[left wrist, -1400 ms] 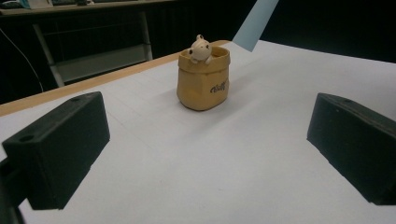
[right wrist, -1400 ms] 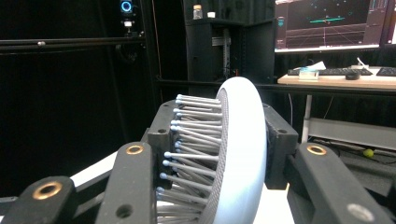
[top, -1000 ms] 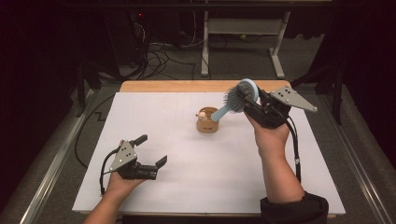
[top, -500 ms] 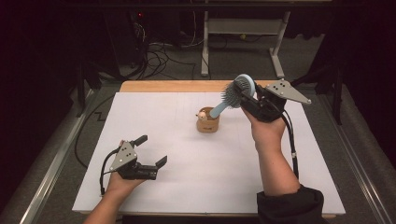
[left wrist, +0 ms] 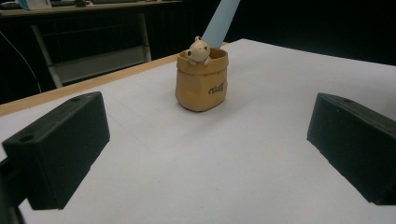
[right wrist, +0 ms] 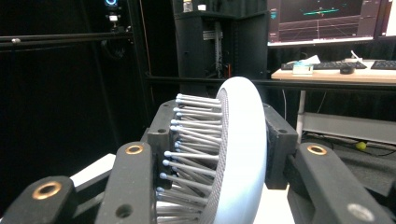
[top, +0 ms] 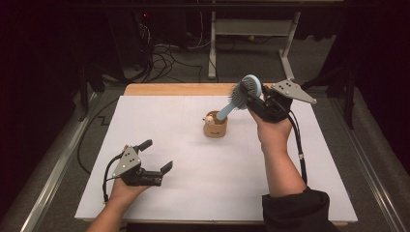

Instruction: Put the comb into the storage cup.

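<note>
Up high, the right gripper (top: 252, 99) clamps the pale blue bristled hairbrush (top: 244, 92) by its head, handle tip inside the small tan pouch-shaped cup (top: 215, 127); the left gripper (top: 155, 155) rests wide open

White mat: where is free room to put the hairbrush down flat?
The white mat is bare between the cup and the left gripper, and along its far-left part. It is crowded only at the cup, where the hairbrush, clamped in the right gripper, stands with its handle inside.
</note>
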